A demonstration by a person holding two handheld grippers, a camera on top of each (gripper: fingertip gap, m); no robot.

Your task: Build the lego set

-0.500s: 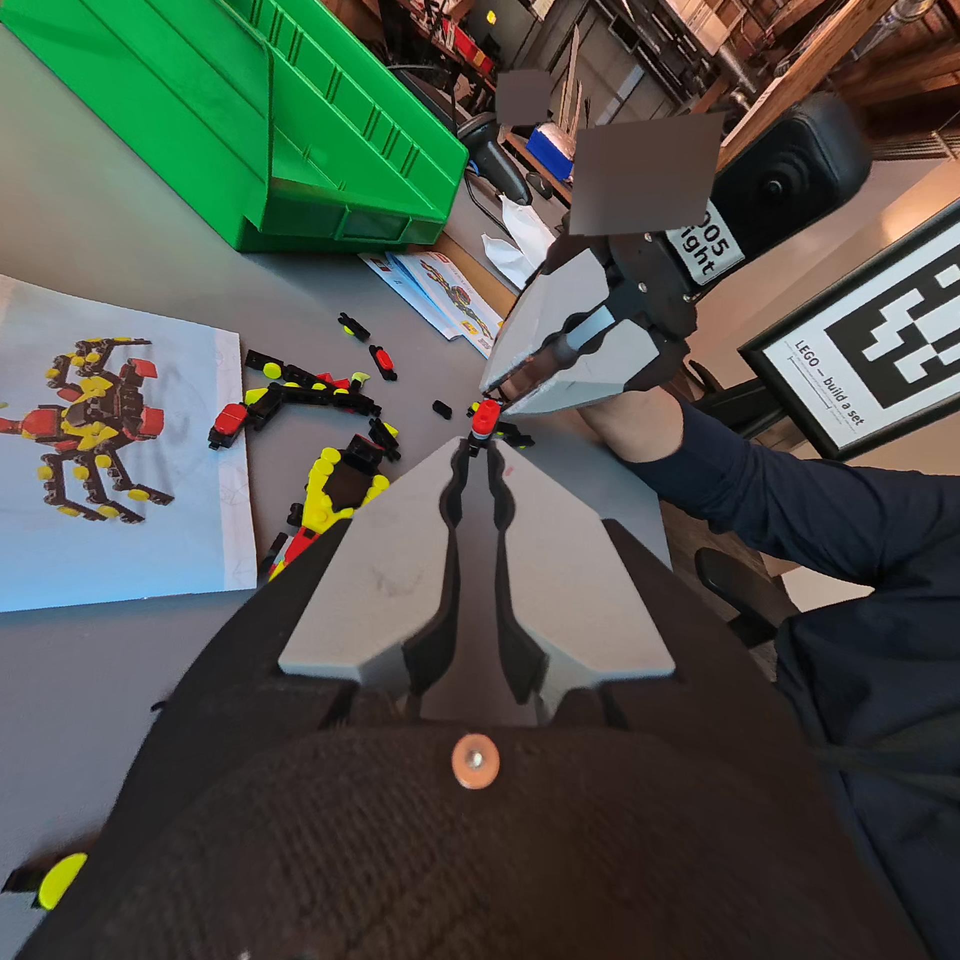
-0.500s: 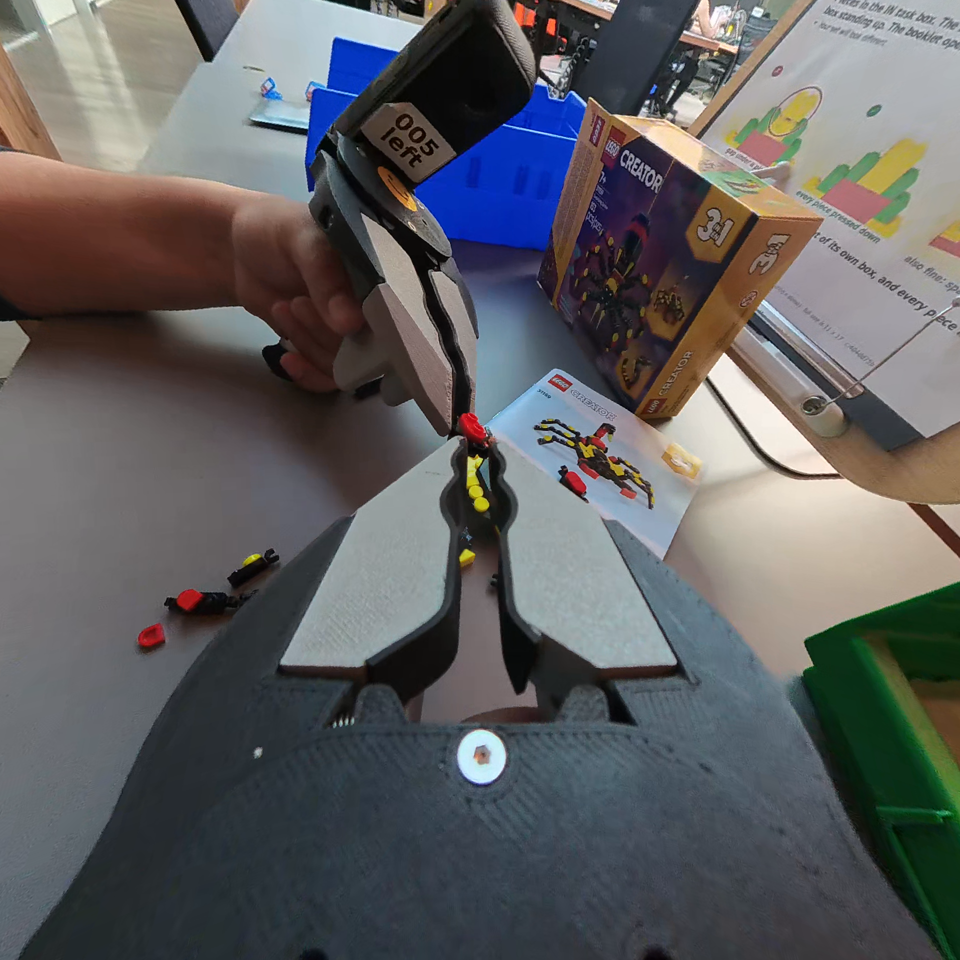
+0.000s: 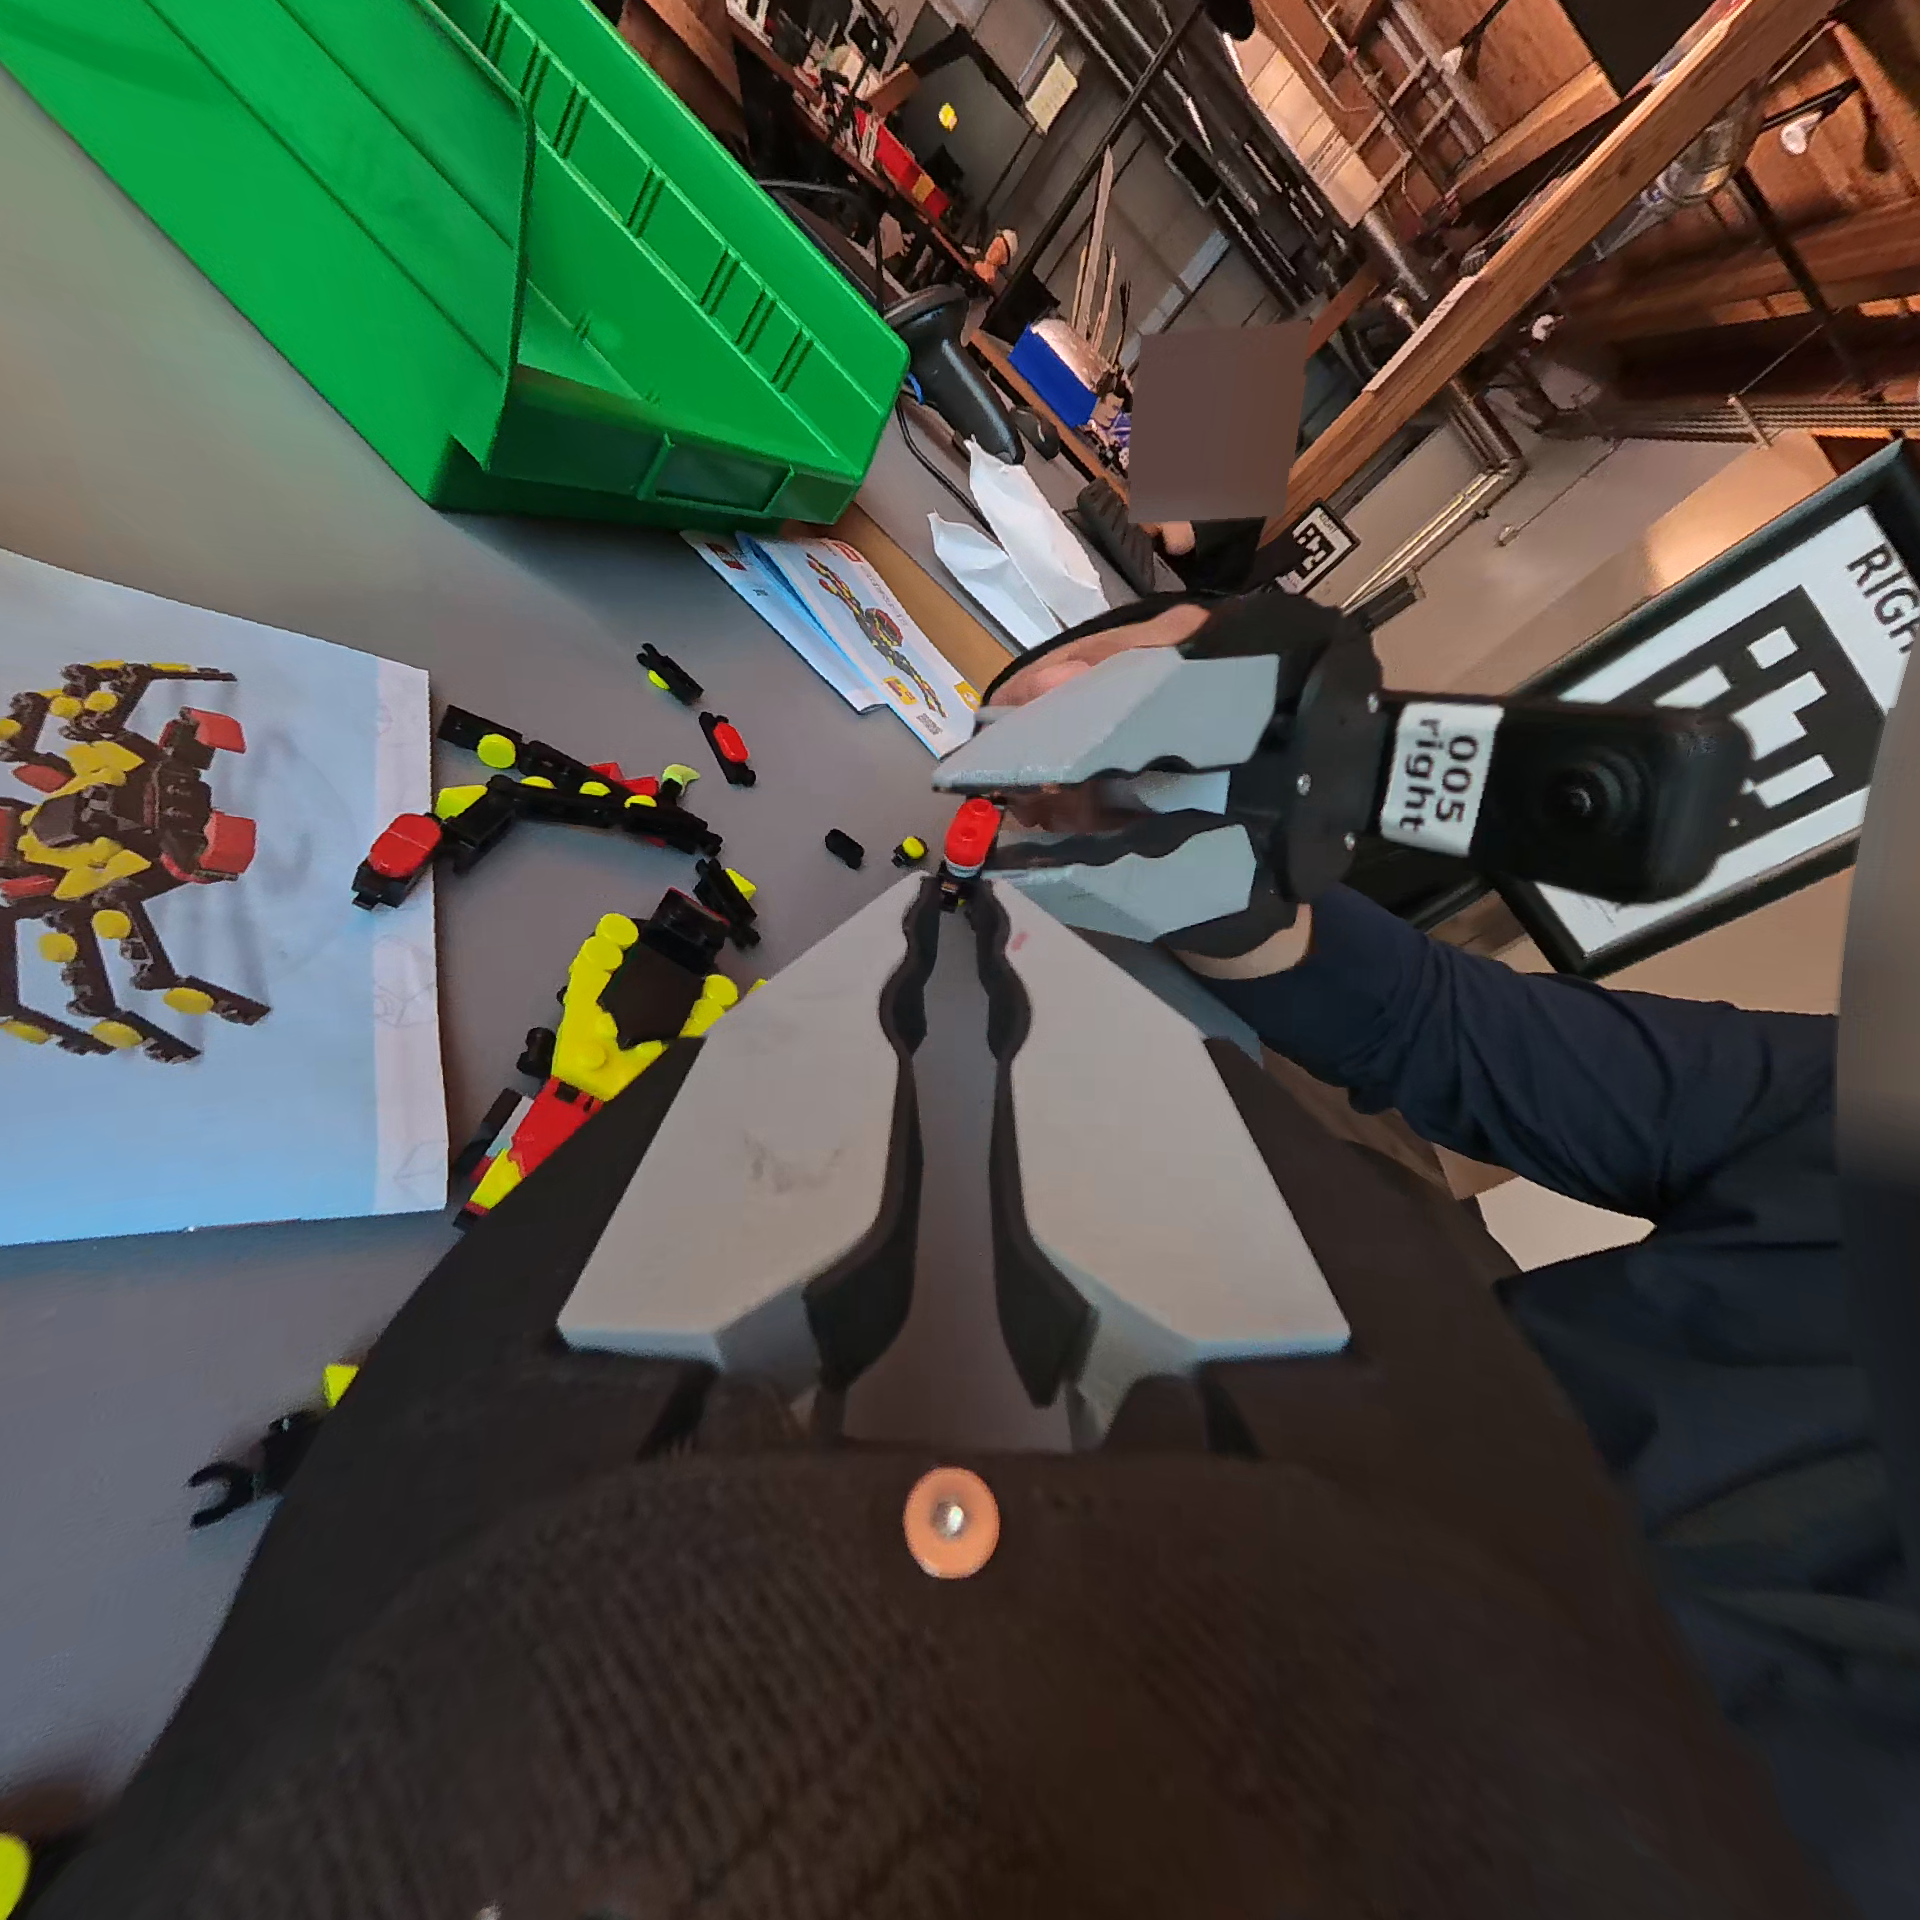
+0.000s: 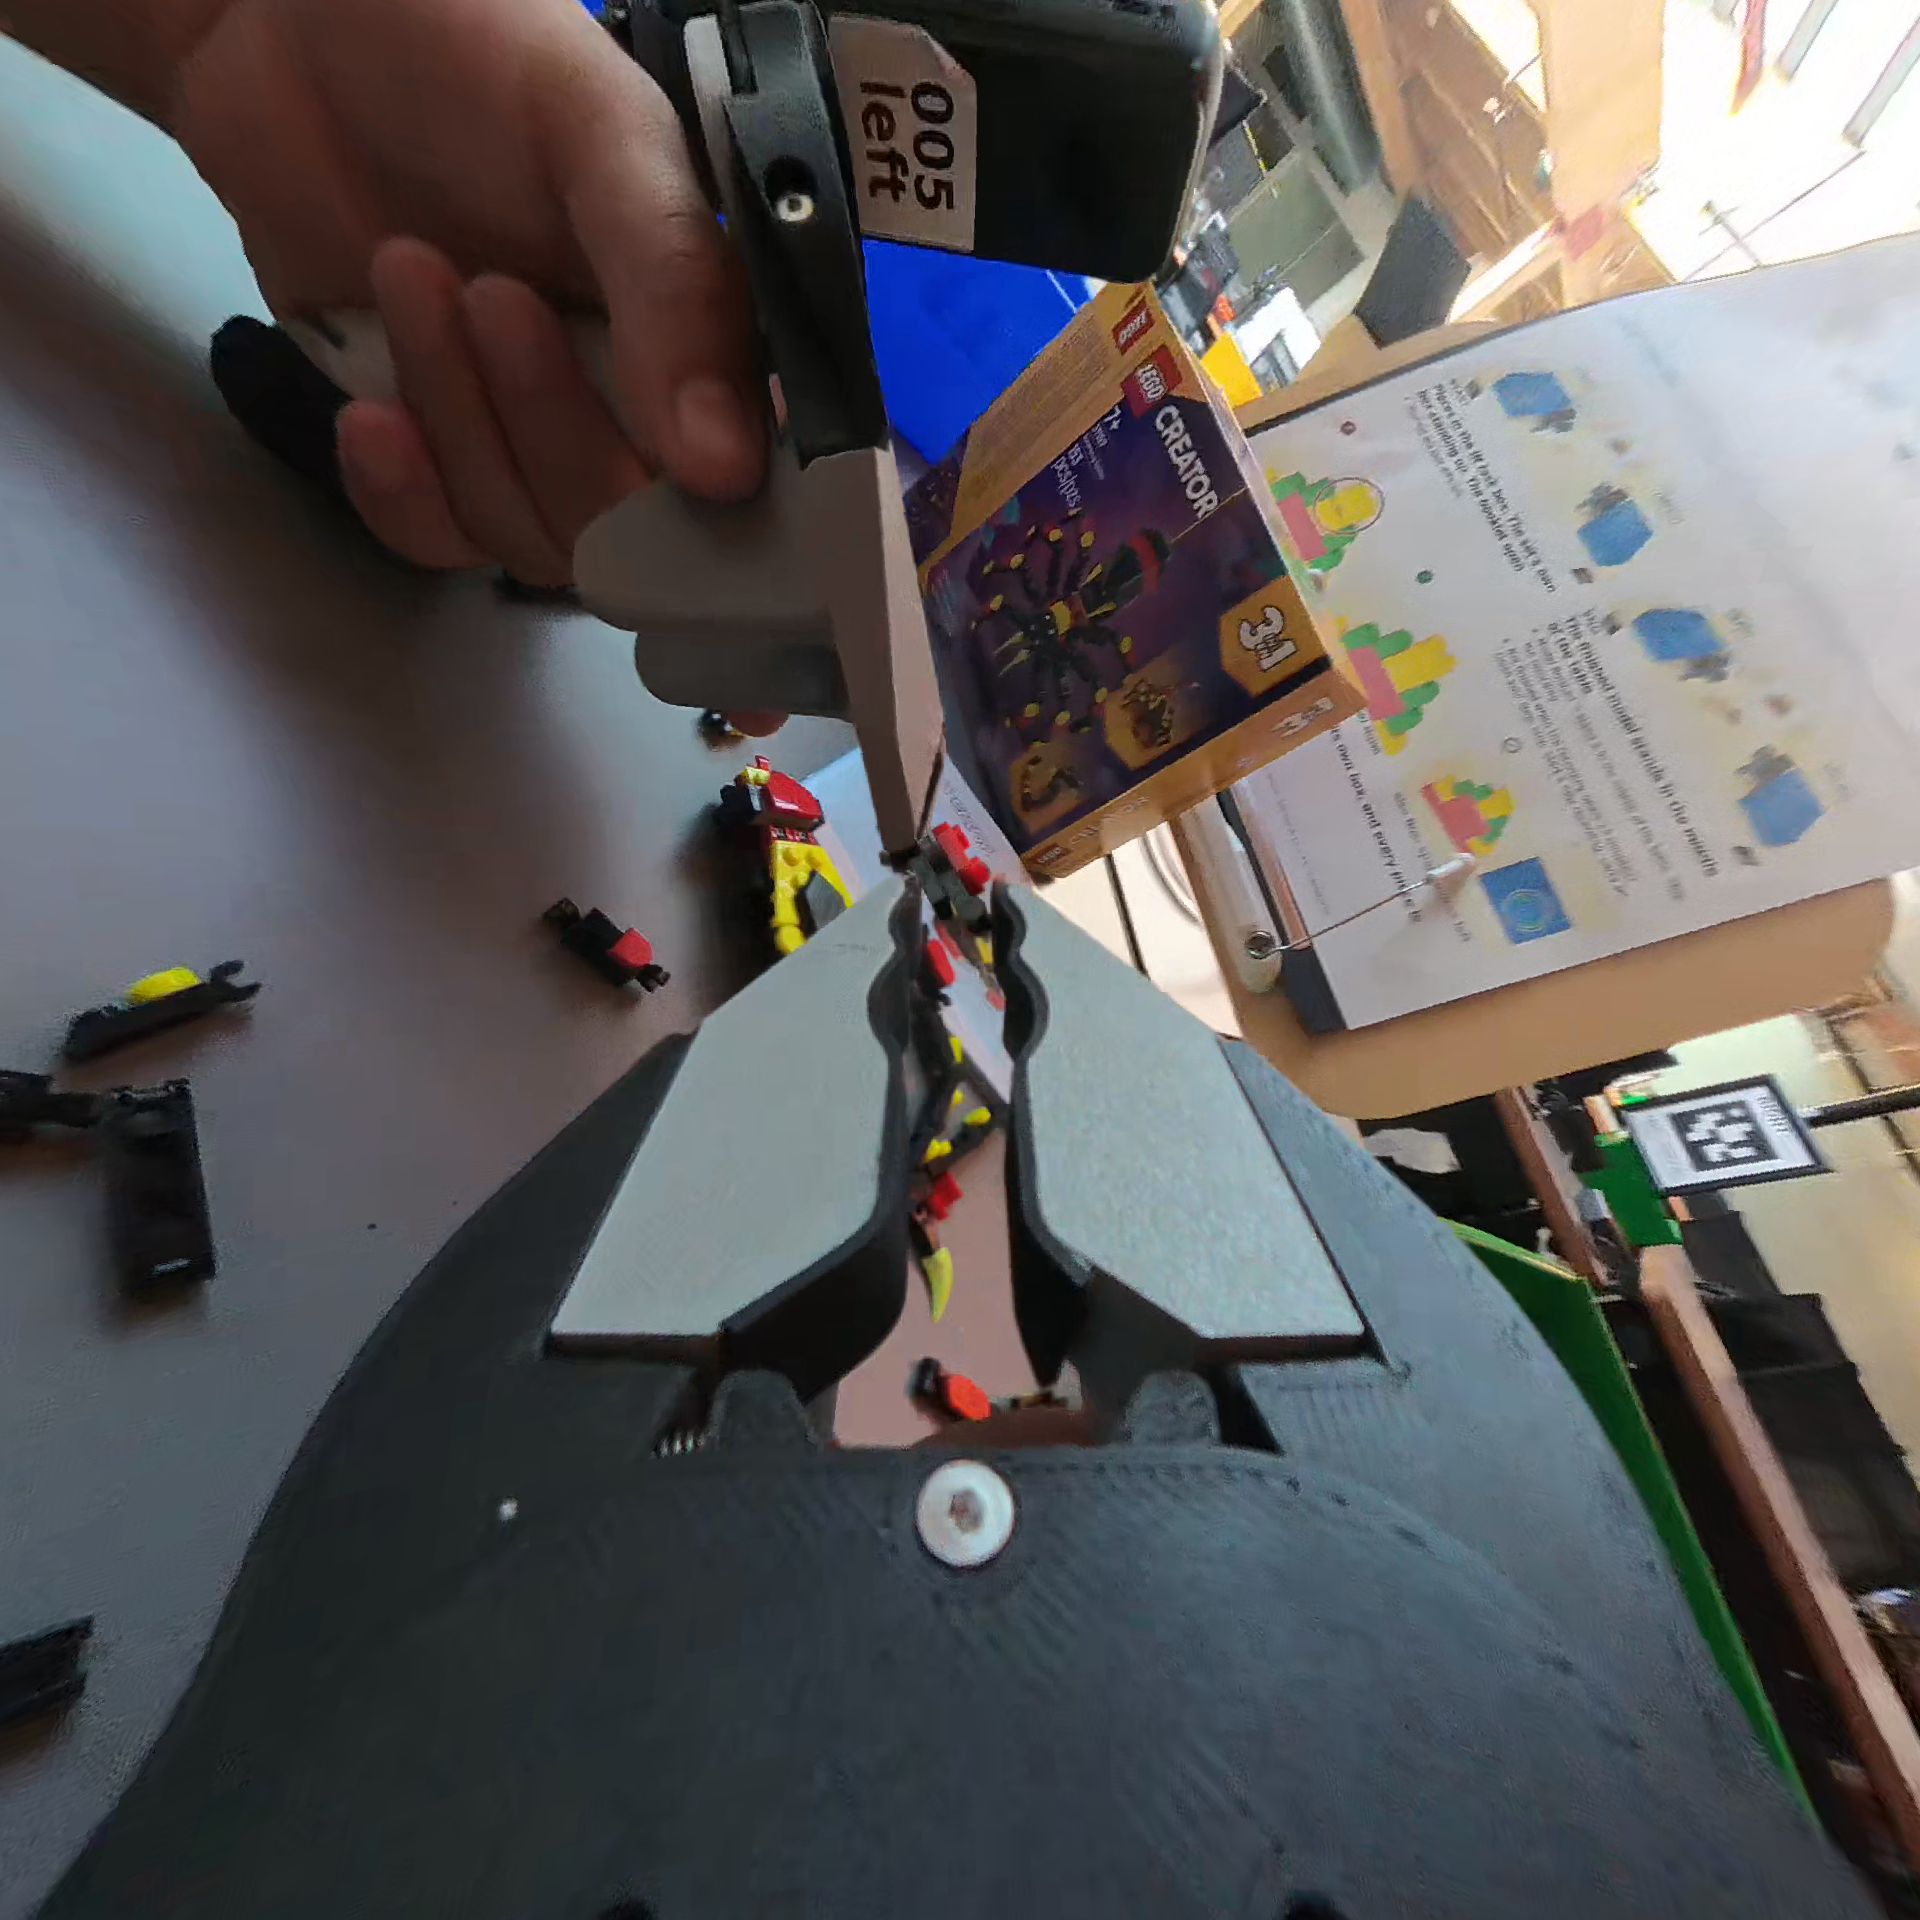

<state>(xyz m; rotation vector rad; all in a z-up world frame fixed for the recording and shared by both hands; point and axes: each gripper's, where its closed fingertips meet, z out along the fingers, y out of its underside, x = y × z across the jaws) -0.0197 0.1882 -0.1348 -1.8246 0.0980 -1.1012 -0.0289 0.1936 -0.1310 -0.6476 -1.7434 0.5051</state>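
My left gripper (image 3: 951, 894) is shut on a small black-and-red brick piece (image 3: 968, 836) and holds it above the grey table (image 3: 260, 468). The piece's red top sticks out past the fingertips. My right gripper (image 3: 971, 816) comes in from the right, open, with its fingers on either side of the red top. There is a gap between the top and the upper finger. In the right wrist view my right gripper (image 4: 951, 899) stands open with the piece (image 4: 956, 862) just beyond its tips. The piece hangs from the left gripper's (image 4: 902, 847) closed tips.
Loose black, red and yellow bricks (image 3: 582, 790) and a part-built yellow-and-black body (image 3: 634, 997) lie beside a printed model sheet (image 3: 208, 1091). A green bin (image 3: 520, 260) and booklets (image 3: 852, 634) lie behind them. The set box (image 4: 1122, 623), an instruction board (image 4: 1610, 623) and a framed sign (image 3: 1766, 727) stand nearby. My two grippers' fingertips are within a few centimetres of each other.
My right gripper's jaws have opened around the red top, and it has swung to lie sideways. The left gripper has kept its hold on the piece while tilting.
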